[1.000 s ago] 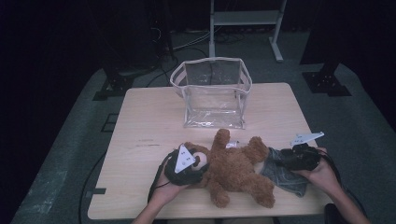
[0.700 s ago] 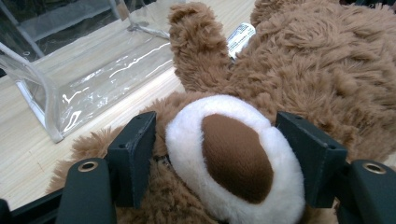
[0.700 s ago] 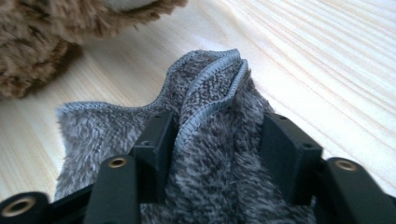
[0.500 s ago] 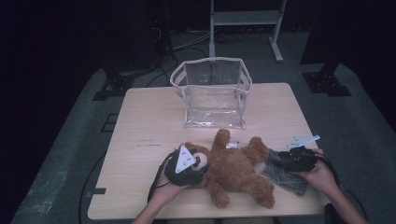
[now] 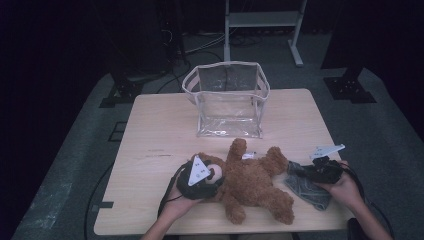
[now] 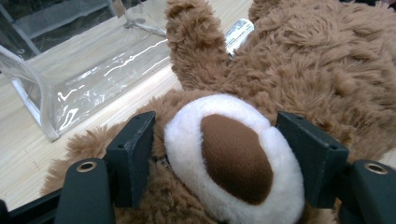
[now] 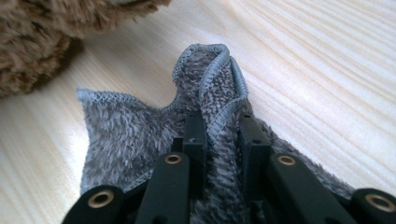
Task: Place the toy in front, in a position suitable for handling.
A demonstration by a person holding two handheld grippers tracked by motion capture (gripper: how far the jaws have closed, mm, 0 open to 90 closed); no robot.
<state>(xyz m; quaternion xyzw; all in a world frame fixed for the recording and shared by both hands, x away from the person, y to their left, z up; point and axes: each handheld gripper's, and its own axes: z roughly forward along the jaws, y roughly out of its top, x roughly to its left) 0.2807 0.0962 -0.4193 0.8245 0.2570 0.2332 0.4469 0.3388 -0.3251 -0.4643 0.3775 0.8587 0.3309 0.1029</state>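
Note:
A brown teddy bear lies on its back near the front edge of the table. My left gripper holds its head. In the left gripper view the two jaws press into the fur on either side of the white muzzle, so the left gripper is shut on the bear. Right of the bear lies a small grey fleece cloth. My right gripper has just been closing. The right gripper now pinches a raised fold of the cloth with a stitched hem.
A clear plastic bag with white trim stands open at the back middle of the wooden table; its near wall is just beyond the bear's arm. A white label sticks out of the bear. Dark floor and stand legs surround the table.
The right hand has shifted very slightly over the grey cloth. The left hand and the bear have stayed where they were.

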